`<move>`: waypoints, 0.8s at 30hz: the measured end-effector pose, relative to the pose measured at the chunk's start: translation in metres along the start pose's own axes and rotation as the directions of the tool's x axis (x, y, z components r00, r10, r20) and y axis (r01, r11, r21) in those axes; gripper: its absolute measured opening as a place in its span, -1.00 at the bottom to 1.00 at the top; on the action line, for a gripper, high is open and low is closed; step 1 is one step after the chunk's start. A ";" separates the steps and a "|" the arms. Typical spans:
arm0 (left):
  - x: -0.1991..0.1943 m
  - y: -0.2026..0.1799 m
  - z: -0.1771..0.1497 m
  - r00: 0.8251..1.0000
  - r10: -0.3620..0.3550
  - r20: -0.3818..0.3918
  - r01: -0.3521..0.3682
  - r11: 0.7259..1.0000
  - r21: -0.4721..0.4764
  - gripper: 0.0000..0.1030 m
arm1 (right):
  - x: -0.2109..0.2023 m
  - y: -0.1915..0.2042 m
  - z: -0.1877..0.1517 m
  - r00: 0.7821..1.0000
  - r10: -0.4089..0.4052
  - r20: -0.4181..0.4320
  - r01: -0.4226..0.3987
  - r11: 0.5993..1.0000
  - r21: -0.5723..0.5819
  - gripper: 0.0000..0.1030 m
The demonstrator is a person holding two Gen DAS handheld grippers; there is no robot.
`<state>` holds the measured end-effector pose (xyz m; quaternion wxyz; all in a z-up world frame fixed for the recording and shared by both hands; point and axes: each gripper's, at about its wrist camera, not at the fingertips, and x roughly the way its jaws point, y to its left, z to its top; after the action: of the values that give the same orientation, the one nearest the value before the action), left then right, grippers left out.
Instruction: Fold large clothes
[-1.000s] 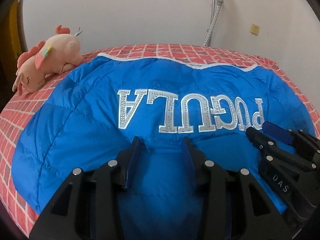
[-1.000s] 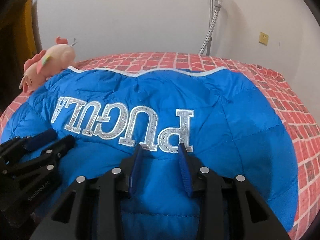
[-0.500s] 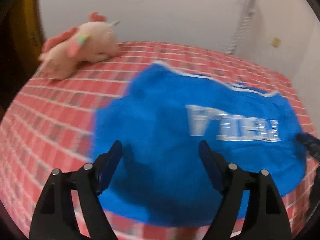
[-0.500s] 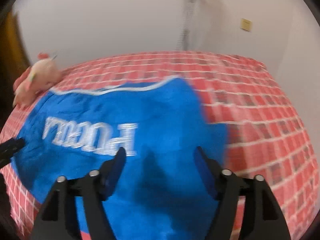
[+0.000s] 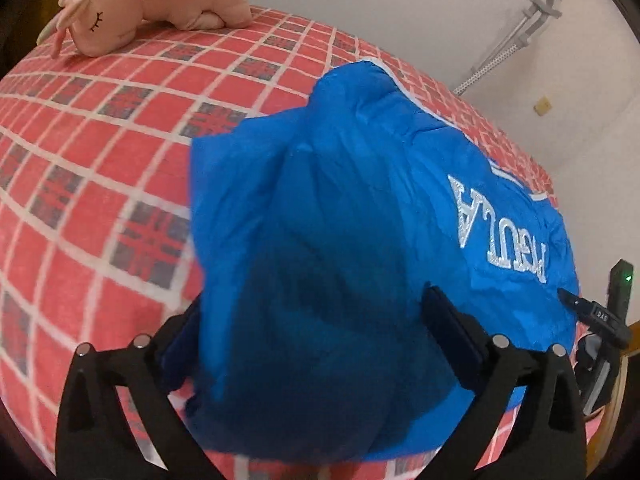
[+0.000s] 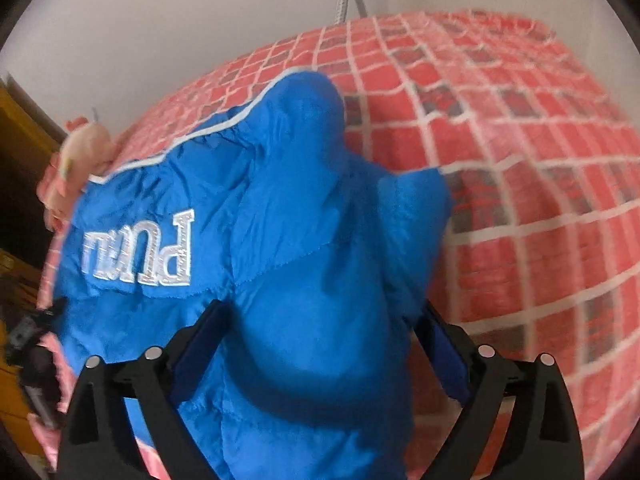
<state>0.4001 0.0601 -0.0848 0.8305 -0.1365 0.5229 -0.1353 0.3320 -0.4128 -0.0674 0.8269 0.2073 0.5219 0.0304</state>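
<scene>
A blue padded jacket (image 5: pixel 360 208) with silver letters lies on a red checked bed (image 5: pixel 100 160). It also shows in the right wrist view (image 6: pixel 280 240). My left gripper (image 5: pixel 312 328) is open wide, with the jacket's left side bulging between its fingers. My right gripper (image 6: pixel 324 336) is open wide too, with the jacket's right side bunched between its fingers. The other gripper's tip (image 5: pixel 592 316) shows at the right edge of the left wrist view.
A pink plush toy (image 5: pixel 160 4) lies at the far left of the bed, and also shows in the right wrist view (image 6: pixel 76 156). A white wall with a hose (image 5: pixel 508 44) stands behind. Bare bedspread (image 6: pixel 520 200) lies right of the jacket.
Both grippers have opened wide and moved apart from the jacket's middle to its two sides. The jacket's sides now bulge up between the fingers.
</scene>
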 end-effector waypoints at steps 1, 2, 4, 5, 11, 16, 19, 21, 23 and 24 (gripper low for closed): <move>0.000 -0.002 -0.001 1.000 0.003 0.007 -0.003 1.000 0.000 0.95 | 0.004 -0.003 0.000 0.999 0.032 -0.002 -0.032 0.999 0.013 0.83; -0.001 -0.004 -0.002 1.000 0.005 0.017 -0.005 1.000 0.001 0.95 | 0.008 -0.006 0.000 0.998 0.061 0.004 -0.061 0.998 0.018 0.83; 0.001 -0.006 -0.001 0.999 0.007 0.035 -0.007 1.000 -0.002 0.86 | 0.007 -0.004 0.000 0.996 0.078 0.036 -0.077 0.997 -0.002 0.66; 0.001 -0.008 -0.001 0.999 0.010 0.044 -0.010 1.000 0.001 0.65 | 0.006 -0.003 0.000 0.995 0.091 0.045 -0.090 0.996 -0.006 0.56; -0.032 -0.026 0.000 0.991 0.020 0.132 -0.026 0.999 0.044 -0.47 | -0.018 0.001 0.000 0.981 0.172 0.094 -0.175 0.984 0.019 -0.40; -0.071 -0.042 -0.005 0.980 -0.029 0.197 0.015 0.997 0.072 -0.63 | -0.059 0.022 -0.011 0.970 0.188 0.151 -0.181 0.982 -0.060 -0.55; -0.098 -0.053 -0.018 0.973 -0.050 0.227 0.025 0.994 0.111 -0.65 | -0.092 0.033 -0.026 0.964 0.205 0.169 -0.189 0.977 -0.102 -0.55; -0.120 -0.055 -0.030 0.967 -0.070 0.244 0.039 0.991 0.129 -0.66 | -0.120 0.041 -0.041 0.958 0.221 0.183 -0.198 0.971 -0.136 -0.56; -0.144 -0.057 -0.046 0.961 -0.088 0.264 0.049 0.988 0.150 -0.67 | -0.146 0.048 -0.059 0.951 0.241 0.195 -0.207 0.962 -0.178 -0.56; -0.161 -0.059 -0.058 0.956 -0.094 0.278 0.048 0.985 0.168 -0.67 | -0.161 0.053 -0.072 0.947 0.252 0.200 -0.212 0.956 -0.203 -0.56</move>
<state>0.2757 0.0593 0.0465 0.8999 -0.1066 0.3800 -0.1854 0.2044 -0.3849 0.0622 0.8861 0.1945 0.3925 0.1511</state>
